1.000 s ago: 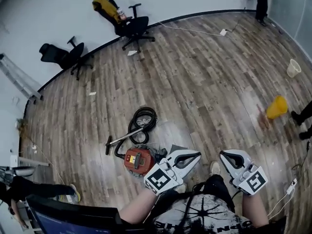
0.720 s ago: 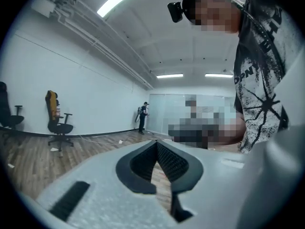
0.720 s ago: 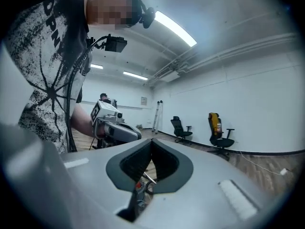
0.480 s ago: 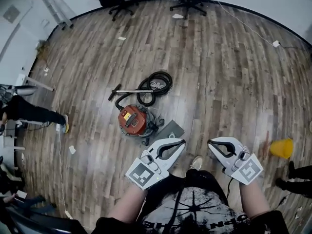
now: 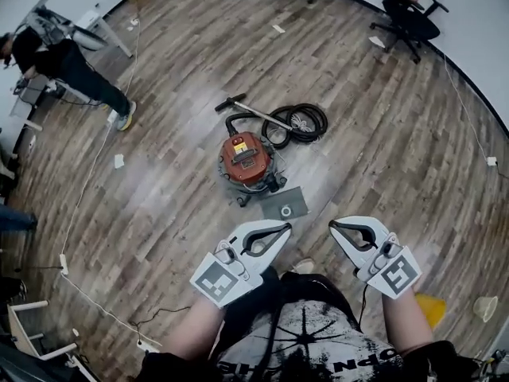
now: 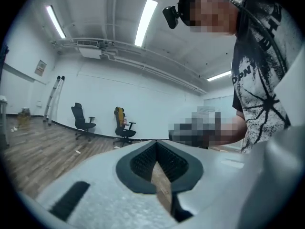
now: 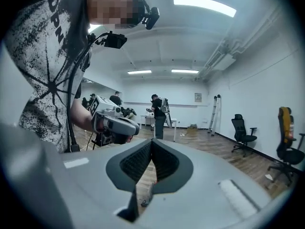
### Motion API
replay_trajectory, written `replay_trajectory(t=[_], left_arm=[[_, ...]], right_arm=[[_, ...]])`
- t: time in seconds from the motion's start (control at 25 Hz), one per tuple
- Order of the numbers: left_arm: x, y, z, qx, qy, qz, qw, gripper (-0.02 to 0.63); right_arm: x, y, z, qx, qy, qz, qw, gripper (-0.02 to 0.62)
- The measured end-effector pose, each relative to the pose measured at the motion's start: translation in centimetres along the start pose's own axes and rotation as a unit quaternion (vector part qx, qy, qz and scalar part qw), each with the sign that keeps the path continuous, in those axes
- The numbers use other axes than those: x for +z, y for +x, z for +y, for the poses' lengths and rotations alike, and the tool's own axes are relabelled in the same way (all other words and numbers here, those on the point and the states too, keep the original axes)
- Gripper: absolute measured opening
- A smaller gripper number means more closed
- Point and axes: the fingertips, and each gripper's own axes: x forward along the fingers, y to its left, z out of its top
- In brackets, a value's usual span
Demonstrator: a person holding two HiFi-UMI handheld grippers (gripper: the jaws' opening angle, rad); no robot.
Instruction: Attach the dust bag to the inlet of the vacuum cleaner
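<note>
The only print that can be partly read is on the person's shirt. Large letters that look like "OPN" run across the chest in the left gripper view. The same letters show tilted in the right gripper view, and the rest of the word is cut off. The vacuum bears a yellow label, too small to read. A wall poster and a wall plaque are illegible. The left tool and right tool each carry a black-and-white square marker without letters.
</note>
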Motion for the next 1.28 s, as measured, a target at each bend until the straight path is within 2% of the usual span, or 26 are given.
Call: replay_trajectory(t=[0.12,0.32,0.4,0.48,0.52,0.64,0.76,0.88,0.96,1.08,1.16,1.28], left_arm=[[0.2,-2.3,1.4,0.015,0.001,-0.024,0.9996,0.0],[0.1,-5.9,3.5,0.022,0.011,-0.032,0.9992,0.0],[-0.4,-7.0,4.1,0.028,0.019,-0.027,0.9991,0.0],[-1.1,-7.8,4.4,0.03,0.04,0.004,0.9987,-0.002],[-1.2,-8.0,4.4,0.034,0.045,0.014,0.9983,-0.002],[-0.8,-8.0,4.5,0.059,0.038,0.003,0.9975,-0.001],[-1.8,-7.4,4.3,0.091,0.047,0.022,0.9945,0.0],[-2.5,-6.2,5.0,0.126,0.029,0.012,0.9916,0.0],[-3.1,-5.4,5.5,0.146,0.005,-0.003,0.9893,0.0],[-5.5,-4.5,5.8,0.171,-0.024,-0.009,0.985,-0.002],[-8.3,-3.9,5.8,0.173,-0.025,0.013,0.9845,-0.002],[-13.5,-3.0,6.5,0.157,-0.013,0.067,0.9853,-0.002]], right_arm=[[0.4,2.4,0.8,0.011,-0.012,0.008,1.0,0.005],[0.2,5.5,1.7,0.003,-0.022,0.021,1.0,0.005],[0.0,6.3,2.2,0.008,-0.019,0.024,1.0,0.005],[-0.1,7.0,2.6,0.019,-0.029,0.027,0.999,0.005],[-0.3,7.3,2.7,0.025,-0.037,0.032,0.998,0.005],[-1.0,7.4,2.5,0.052,-0.042,0.038,0.997,0.005],[-2.0,6.9,2.0,0.082,-0.05,0.043,0.994,0.005],[-3.7,6.7,1.6,0.118,-0.052,0.051,0.99,0.005],[-6.8,6.0,1.1,0.146,-0.057,0.098,0.983,0.008],[-13.9,5.0,0.0,0.176,-0.083,0.207,0.959,0.062],[-17.9,5.2,-0.4,0.182,-0.092,0.235,0.95,0.079],[-24.2,6.3,-0.8,0.189,-0.095,0.259,0.942,0.098]])
